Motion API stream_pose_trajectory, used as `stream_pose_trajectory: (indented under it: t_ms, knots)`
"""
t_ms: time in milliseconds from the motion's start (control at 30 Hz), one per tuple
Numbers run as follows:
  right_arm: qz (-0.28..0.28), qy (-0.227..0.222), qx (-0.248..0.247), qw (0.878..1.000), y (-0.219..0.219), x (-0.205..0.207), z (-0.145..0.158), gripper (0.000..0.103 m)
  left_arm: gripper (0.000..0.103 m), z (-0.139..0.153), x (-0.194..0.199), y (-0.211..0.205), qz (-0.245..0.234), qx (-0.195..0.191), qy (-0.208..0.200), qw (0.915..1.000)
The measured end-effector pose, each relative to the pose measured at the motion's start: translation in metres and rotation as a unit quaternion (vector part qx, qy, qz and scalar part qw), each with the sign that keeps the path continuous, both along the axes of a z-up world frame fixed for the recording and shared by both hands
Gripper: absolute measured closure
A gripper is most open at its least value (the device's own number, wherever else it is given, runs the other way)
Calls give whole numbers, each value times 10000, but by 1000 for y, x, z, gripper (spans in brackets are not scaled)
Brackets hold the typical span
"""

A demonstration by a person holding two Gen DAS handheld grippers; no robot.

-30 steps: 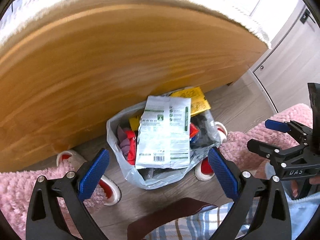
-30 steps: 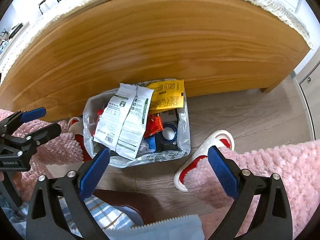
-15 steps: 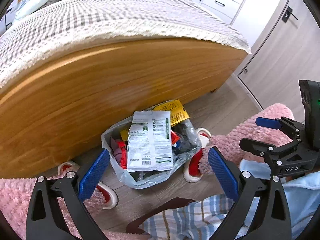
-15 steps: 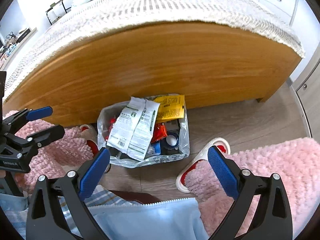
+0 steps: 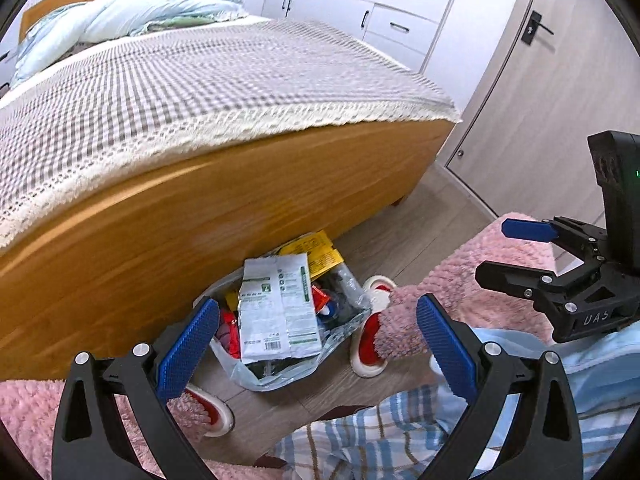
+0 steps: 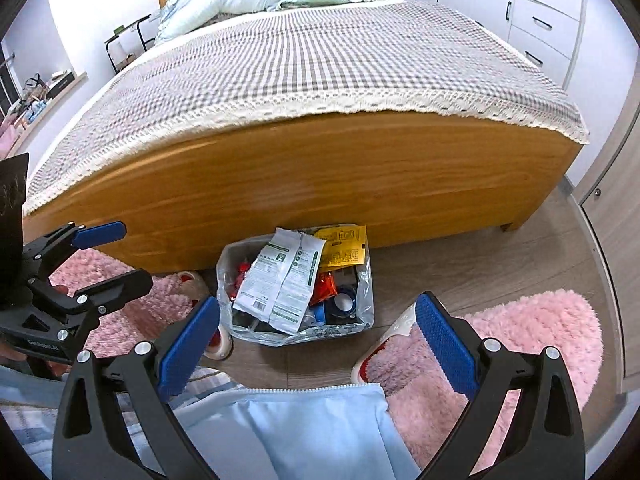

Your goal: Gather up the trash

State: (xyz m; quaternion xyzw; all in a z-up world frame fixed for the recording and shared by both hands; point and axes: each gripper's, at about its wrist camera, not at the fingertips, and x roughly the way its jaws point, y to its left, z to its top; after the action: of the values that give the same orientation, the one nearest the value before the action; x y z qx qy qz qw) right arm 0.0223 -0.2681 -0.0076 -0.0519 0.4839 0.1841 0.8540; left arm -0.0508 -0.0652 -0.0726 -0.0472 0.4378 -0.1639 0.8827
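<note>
At the foot of the bed (image 6: pixel 304 184), the trash bag (image 6: pixel 296 280) sits full on the floor, both grippers now lifted well back from it. Left gripper (image 5: pixel 316 344) and right gripper (image 6: pixel 318 344) gape wide, empty, so collecting looks finished.

My right gripper (image 6: pixel 318 336) is wide open and holds nothing. Far below it, a clear trash bag (image 6: pixel 364 280) sits on the wood floor (image 6: pixel 480 264), right against the foot of the bed (image 6: pixel 320 184). A white wrapper (image 6: pixel 280 280) and a yellow packet (image 6: pixel 342 246) stick out of the top. A pink rug (image 6: pixel 532 336) lies at the bag's right, with a red and white slipper (image 6: pixel 384 344) on its edge. My left gripper (image 6: pixel 108 256) is at the left, open too.
</note>
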Motion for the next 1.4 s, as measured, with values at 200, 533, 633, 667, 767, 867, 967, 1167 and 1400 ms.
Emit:
stream_pose_trajectory:
  t_ms: [200,533,633,667,767,867,967,1167,1400]
  knots:
    - [-17,-131,64,9999,-4,-10,17,9,8,17,-10,0,-63,-106,-192,9997]
    - [-59,-211,58,9997,-7,-20,28,9,8,38,-23,-2,-168,-259,-410,9987]
    - [-60,-252,59,9996,-6,-23,30,9,8,39,-25,-3,-182,-268,-430,9985]
    - [-63,-269,51,9996,-6,-24,31,9,8,39,-25,-3,-192,-276,-425,9985]
    - [-77,-282,55,9996,-7,-24,31,9,8,39,-25,-4,-231,-293,-403,9985]
    - [-75,-286,57,9995,-7,-24,31,9,8,39,-25,-5,-259,-308,-395,9984]
    - [-68,-296,60,9995,-7,-25,31,9,8,40,-26,-6,-257,-305,-408,9984]
    - [-68,-328,52,9994,-7,-26,34,9,8,40,-25,-6,-272,-319,-398,9983]
    - [-69,-338,46,9994,-6,-26,35,9,8,40,-25,-7,-308,-324,-394,9982]
